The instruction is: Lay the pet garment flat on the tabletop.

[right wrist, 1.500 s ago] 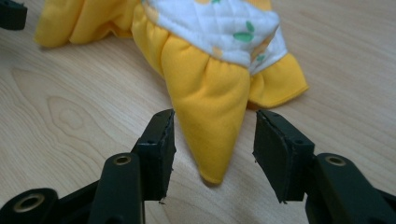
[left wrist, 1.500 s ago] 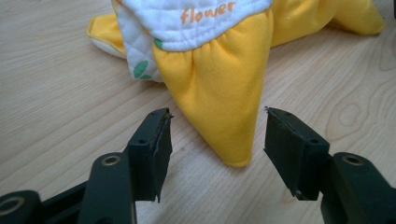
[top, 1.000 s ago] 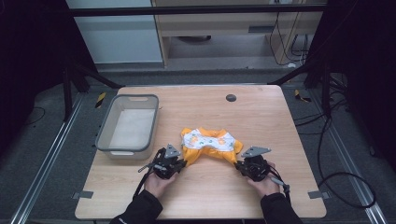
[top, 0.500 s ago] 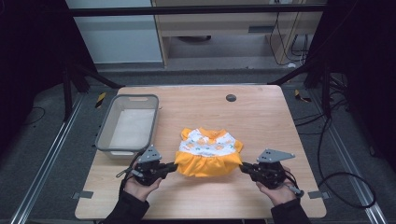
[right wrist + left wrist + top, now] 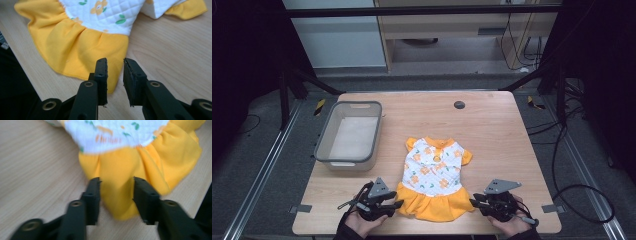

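1. While both forearms were cut off by the bottom edge of the high view, the left hand-held gripper (image 5: 398, 204) and the right hand-held gripper (image 5: 472, 202) sat low in the frame, on either side of the dress's (image 5: 433, 177) orange hem.
2. Blur softened the left gripper view; there the jaws had just been opening and stood wide, with the skirt's corner (image 5: 117, 195) lying loose between them, unpinched.
3. Along the right gripper view, the jaws had also just been opening, to a narrow gap, and the hem corner (image 5: 110, 62) lay just beyond the tips, apart from them.
4. Spread flat, the dress lay at lower centre of the table (image 5: 502, 130).
5. At centre left stood a grey bin (image 5: 323, 150), well apart from the dress; a dark round spot (image 5: 459, 104) marked the table's upper middle.
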`<control>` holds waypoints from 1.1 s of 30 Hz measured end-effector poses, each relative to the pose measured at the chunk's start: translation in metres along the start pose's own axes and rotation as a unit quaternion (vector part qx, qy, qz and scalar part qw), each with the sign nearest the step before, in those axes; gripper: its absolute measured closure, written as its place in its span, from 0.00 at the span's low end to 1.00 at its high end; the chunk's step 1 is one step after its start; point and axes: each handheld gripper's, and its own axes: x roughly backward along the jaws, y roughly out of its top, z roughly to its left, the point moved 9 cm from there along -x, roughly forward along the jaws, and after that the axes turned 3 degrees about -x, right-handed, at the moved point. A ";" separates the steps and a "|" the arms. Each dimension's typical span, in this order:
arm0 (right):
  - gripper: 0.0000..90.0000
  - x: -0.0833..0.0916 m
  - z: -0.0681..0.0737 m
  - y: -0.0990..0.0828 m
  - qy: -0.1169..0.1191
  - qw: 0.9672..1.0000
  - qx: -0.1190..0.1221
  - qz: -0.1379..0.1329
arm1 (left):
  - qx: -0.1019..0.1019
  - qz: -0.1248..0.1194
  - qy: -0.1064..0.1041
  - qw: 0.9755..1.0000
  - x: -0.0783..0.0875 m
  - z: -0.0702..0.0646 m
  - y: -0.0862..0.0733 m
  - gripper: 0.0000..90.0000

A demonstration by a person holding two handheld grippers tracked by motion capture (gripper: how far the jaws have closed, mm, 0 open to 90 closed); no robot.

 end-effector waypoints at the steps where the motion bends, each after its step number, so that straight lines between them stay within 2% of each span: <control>1: 0.76 0.001 -0.001 0.002 -0.004 1.000 0.000 -0.009 | 0.002 -0.013 0.006 1.000 0.004 0.002 0.003 0.51; 2: 0.74 0.003 -0.002 0.006 -0.007 1.000 0.001 -0.022 | 0.001 -0.024 0.011 1.000 0.008 0.004 0.006 0.46; 3: 0.68 0.007 -0.007 0.013 -0.020 0.999 0.001 -0.048 | 0.003 -0.036 0.018 0.999 0.013 0.008 0.010 0.43; 4: 0.68 0.007 -0.007 0.013 -0.020 0.999 0.001 -0.048 | 0.004 -0.043 0.024 0.999 0.016 0.011 0.013 0.43; 6: 0.61 0.009 -0.016 0.027 -0.035 0.996 -0.005 -0.082 | 0.008 -0.060 0.037 0.997 0.022 0.022 0.023 0.42; 7: 0.58 0.009 -0.019 0.031 -0.039 0.995 -0.005 -0.089 | 0.013 -0.073 0.044 0.996 0.024 0.032 0.033 0.42; 8: 0.58 0.009 -0.019 0.031 -0.039 0.995 -0.005 -0.089 | 0.013 -0.073 0.044 0.996 0.024 0.032 0.033 0.42; 9: 0.57 0.009 -0.023 0.036 -0.043 0.994 -0.008 -0.098 | 0.011 -0.077 0.050 0.996 0.024 0.037 0.039 0.42; 10: 0.52 0.007 -0.031 0.046 -0.049 0.993 -0.014 -0.110 | 0.011 -0.079 0.055 0.995 0.023 0.043 0.044 0.42; 11: 0.52 0.007 -0.031 0.046 -0.049 0.993 -0.014 -0.110 | 0.013 -0.082 0.059 0.995 0.022 0.049 0.050 0.42; 14: 0.50 0.001 -0.043 0.060 -0.052 0.991 -0.026 -0.120 | 0.009 -0.087 0.076 0.993 0.013 0.065 0.068 0.42; 16: 0.48 -0.006 -0.054 0.069 -0.061 0.990 -0.035 -0.126 | 0.014 -0.088 0.082 0.993 0.002 0.076 0.080 0.42; 18: 0.46 -0.013 -0.064 0.077 -0.071 0.989 -0.041 -0.126 | 0.015 -0.085 0.093 0.992 -0.007 0.087 0.087 0.42; 19: 0.46 -0.021 -0.073 0.083 -0.083 0.988 -0.042 -0.125 | 0.011 -0.078 0.105 0.991 -0.019 0.099 0.094 0.43; 20: 0.46 -0.021 -0.073 0.083 -0.083 0.988 -0.042 -0.125 | 0.011 -0.078 0.105 0.991 -0.019 0.099 0.094 0.43; 21: 0.47 -0.031 -0.084 0.090 -0.093 0.987 -0.046 -0.119 | 0.019 -0.069 0.107 0.992 -0.027 0.106 0.097 0.43; 24: 0.49 -0.039 -0.092 0.094 -0.100 0.987 -0.051 -0.113 | 0.025 -0.066 0.118 0.991 -0.042 0.119 0.105 0.44; 25: 0.51 -0.050 -0.100 0.098 -0.101 0.987 -0.060 -0.110 | 0.037 -0.066 0.115 0.990 -0.054 0.126 0.110 0.45; 26: 0.51 -0.050 -0.100 0.098 -0.101 0.987 -0.060 -0.110 | 0.037 -0.066 0.115 0.990 -0.054 0.126 0.110 0.45; 28: 0.53 -0.060 -0.107 0.099 -0.104 0.987 -0.063 -0.101 | 0.037 -0.063 0.116 0.991 -0.067 0.131 0.114 0.45; 29: 0.55 -0.070 -0.112 0.098 -0.113 0.988 -0.062 -0.089 | 0.042 -0.059 0.114 0.991 -0.079 0.134 0.114 0.47; 30: 0.55 -0.070 -0.112 0.098 -0.113 0.988 -0.062 -0.089 | 0.042 -0.059 0.114 0.991 -0.079 0.134 0.114 0.47; 31: 0.56 -0.079 -0.116 0.096 -0.115 0.988 -0.066 -0.081 | 0.044 -0.047 0.118 0.991 -0.091 0.138 0.113 0.47; 32: 0.56 -0.079 -0.116 0.096 -0.115 0.988 -0.066 -0.081 | 0.044 -0.047 0.118 0.991 -0.091 0.138 0.113 0.48; 33: 0.56 -0.086 -0.120 0.093 -0.118 0.988 -0.069 -0.074 | 0.038 -0.030 0.124 0.991 -0.102 0.141 0.110 0.48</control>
